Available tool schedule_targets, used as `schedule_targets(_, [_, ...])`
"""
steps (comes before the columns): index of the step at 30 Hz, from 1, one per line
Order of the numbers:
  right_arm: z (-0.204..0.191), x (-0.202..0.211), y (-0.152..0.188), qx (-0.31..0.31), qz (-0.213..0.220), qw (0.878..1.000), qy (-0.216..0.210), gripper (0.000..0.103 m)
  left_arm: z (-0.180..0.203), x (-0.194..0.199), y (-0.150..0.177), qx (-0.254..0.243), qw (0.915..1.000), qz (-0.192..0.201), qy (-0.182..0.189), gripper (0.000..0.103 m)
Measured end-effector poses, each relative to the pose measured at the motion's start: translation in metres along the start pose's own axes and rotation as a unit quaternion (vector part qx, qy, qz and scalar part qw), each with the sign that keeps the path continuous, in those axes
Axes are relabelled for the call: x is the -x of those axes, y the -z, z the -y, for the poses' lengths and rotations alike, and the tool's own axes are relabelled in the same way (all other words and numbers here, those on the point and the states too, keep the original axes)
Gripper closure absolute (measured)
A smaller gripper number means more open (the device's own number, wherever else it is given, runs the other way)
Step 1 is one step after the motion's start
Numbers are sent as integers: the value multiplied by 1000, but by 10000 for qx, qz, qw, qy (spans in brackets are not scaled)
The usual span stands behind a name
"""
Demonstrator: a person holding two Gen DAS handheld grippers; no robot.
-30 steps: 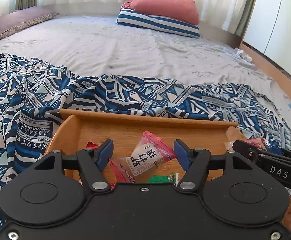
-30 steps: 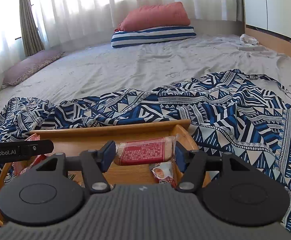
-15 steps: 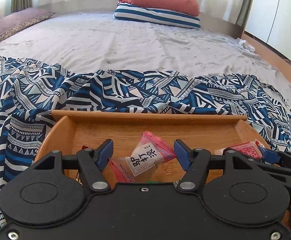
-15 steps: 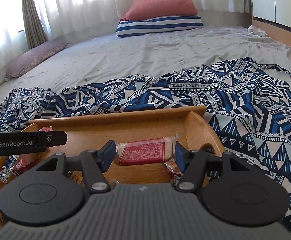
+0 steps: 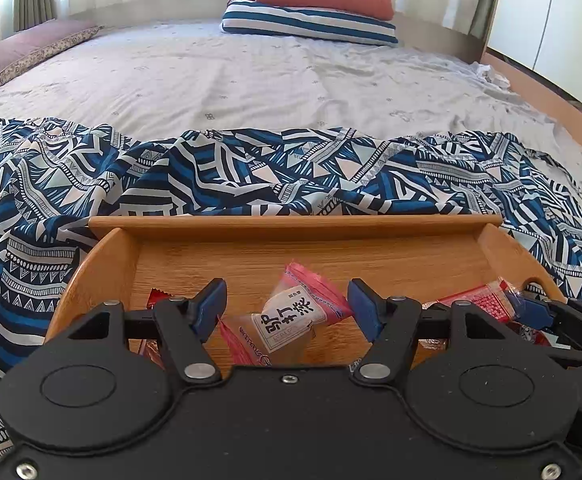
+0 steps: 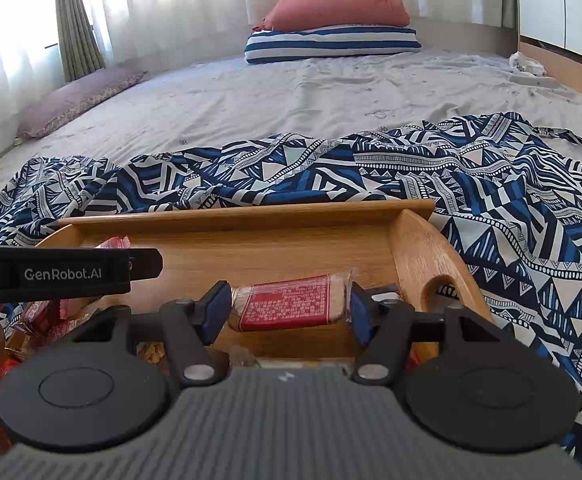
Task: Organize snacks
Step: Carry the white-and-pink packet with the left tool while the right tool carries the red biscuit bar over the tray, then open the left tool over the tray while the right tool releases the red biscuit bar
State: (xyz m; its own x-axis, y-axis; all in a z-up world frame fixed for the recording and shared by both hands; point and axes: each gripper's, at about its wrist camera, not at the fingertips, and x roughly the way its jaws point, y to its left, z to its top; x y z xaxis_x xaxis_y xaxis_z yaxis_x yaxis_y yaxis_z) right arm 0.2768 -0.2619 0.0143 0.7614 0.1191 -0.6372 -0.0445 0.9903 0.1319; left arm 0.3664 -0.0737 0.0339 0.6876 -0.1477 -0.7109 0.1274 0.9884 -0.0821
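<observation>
Here, wooden tray (image 5: 291, 228) sits low centre on blue patterned cloth (image 5: 251, 172), bed beyond. Left gripper (image 5: 287, 304) pinches pink-and-clear snack packet (image 5: 291, 316) by its ends above tray floor. Right gripper (image 6: 287, 306) clamps red wafer pack (image 6: 287, 306) endwise, pads touching both ends, near tray's right end wall.

Bright window backlight (fisheye-bent edges)

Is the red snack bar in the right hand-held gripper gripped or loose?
Gripped: the red snack bar spans the right hand-held gripper, both blue pads pressing its ends, above the wooden tray.
</observation>
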Motion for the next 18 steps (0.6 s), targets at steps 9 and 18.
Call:
schedule_targets(9, [-4,-7,2,66,-31,10000,-6,38,-3,-8,3,-20,10000,-59,-15,38])
schedule_targets(18, [-5,-10,4,74,-45,10000,-11,38,-4,-13,2,-4,9999,-146,-31,38])
